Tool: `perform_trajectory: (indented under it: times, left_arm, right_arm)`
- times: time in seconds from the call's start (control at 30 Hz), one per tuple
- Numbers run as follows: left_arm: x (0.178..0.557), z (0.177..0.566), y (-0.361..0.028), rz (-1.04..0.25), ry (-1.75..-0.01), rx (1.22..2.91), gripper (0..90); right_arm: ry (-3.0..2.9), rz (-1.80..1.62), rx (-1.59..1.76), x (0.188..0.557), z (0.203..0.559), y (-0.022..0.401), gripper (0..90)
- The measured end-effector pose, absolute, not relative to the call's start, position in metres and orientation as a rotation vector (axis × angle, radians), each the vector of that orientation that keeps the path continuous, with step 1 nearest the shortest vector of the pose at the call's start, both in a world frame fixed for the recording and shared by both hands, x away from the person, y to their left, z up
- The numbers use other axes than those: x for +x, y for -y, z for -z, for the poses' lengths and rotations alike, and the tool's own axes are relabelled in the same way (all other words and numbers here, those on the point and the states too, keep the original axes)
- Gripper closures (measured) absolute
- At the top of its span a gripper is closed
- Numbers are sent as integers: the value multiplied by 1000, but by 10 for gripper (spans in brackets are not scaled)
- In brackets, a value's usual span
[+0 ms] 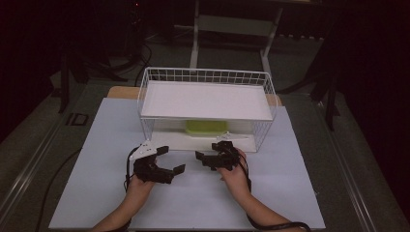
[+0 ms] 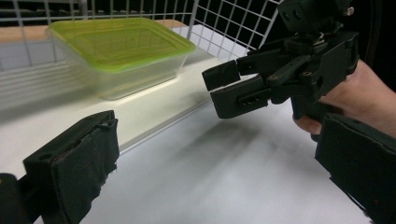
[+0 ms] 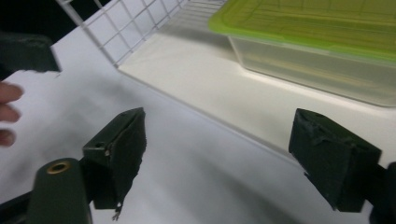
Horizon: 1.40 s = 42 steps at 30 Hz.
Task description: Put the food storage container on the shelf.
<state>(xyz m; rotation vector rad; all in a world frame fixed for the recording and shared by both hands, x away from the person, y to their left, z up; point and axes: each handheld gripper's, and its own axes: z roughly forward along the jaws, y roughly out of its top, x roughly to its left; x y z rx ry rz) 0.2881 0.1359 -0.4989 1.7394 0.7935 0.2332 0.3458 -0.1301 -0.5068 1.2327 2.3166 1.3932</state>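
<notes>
White sheeting covers the rectangular desk, which fills the middle of the high view with dark floor around it. Toward the desk's far edge stands a white wire-mesh basket rack, set on its side with its open face toward the person; a flat white panel forms its upper shelf and a cream board its lower floor. On that lower floor, under the shelf and a little back from the open front, sits a clear plastic food box with a lime-green lid, closed and upright; in the left gripper view it rests near the mesh back wall.

In front of the rack's open side, near the middle of the desk, a person's two hands hold black two-jaw grippers. The left gripper hovers just left of centre, its padded jaws spread wide and gripping nothing. The right gripper is close beside it, aimed leftward toward its partner, jaws also parted and empty, as the right gripper view confirms. The two tips are near each other but apart.
</notes>
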Motion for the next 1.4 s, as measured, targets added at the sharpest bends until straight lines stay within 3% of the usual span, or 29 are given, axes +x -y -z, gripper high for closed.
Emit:
perform_trajectory:
  times: [0.4,1.4]
  left_arm:
    - [279,484,-137,-213,-700,1749,3]
    - [234,480,-174,-207,-688,1751,3]
  right_arm:
    - [-2310,-1395,1174,327,490,163,187]
    - [-2243,-1464,1019,270,464,230,186]
